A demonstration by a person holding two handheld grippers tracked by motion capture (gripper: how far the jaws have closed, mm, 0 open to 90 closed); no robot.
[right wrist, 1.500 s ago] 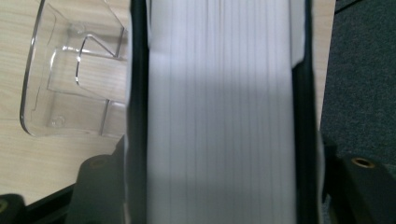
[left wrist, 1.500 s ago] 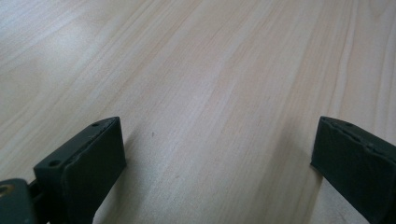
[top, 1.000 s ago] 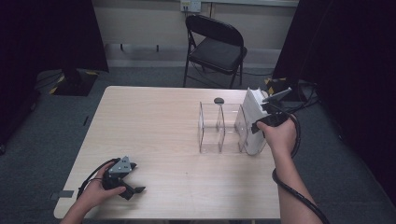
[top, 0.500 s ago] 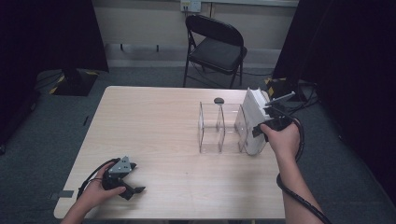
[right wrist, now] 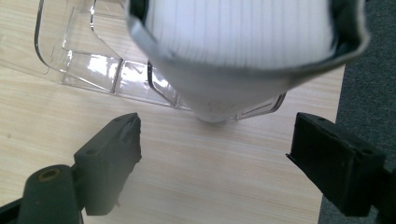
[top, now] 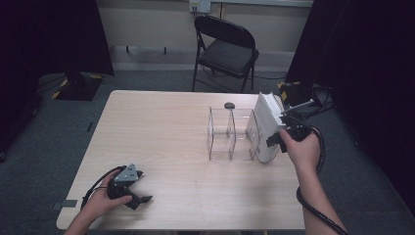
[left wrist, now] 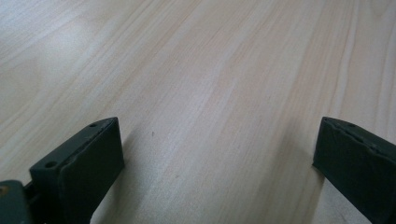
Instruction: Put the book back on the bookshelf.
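Two grippers: one in each of the person's hands, well apart, at opposite sides of the table [top: 161, 127]
Left gripper [top: 138, 199]: lay low on the wood near the table's 7 o'clock corner, held in the left hand [top: 100, 203], its cable looping beside it
Left jaws: spread wide in the left gripper view, bare wood grain between them, nothing pinched
Right gripper [top: 274, 143]: held by the right hand [top: 302, 149] at the table's 3 o'clock edge, its cable trailing back along the forearm
Right jaws: spread wide in the right gripper view, one at each lower corner, closed on nothing
White book [right wrist: 243, 51]: stood upright and slightly tilted in the end slot of the clear rack, toward the 3 o'clock edge; in the high view it rose above the rack walls [top: 266, 122]
Book relative to the fingers [right wrist: 109, 154]: its grey spine end sat at 12 o'clock from the gap between the jaws, ahead of the tips and apart from them, touching neither
Clear rack [top: 230, 134]: a transparent divider with upright walls, on the table's right half, its other slots unfilled
Small dark object [top: 229, 105]: on the wood just beyond the rack, at its 12 o'clock; too small to identify
Folding chair [top: 226, 46]: black, on the carpet beyond the table's 12 o'clock edge
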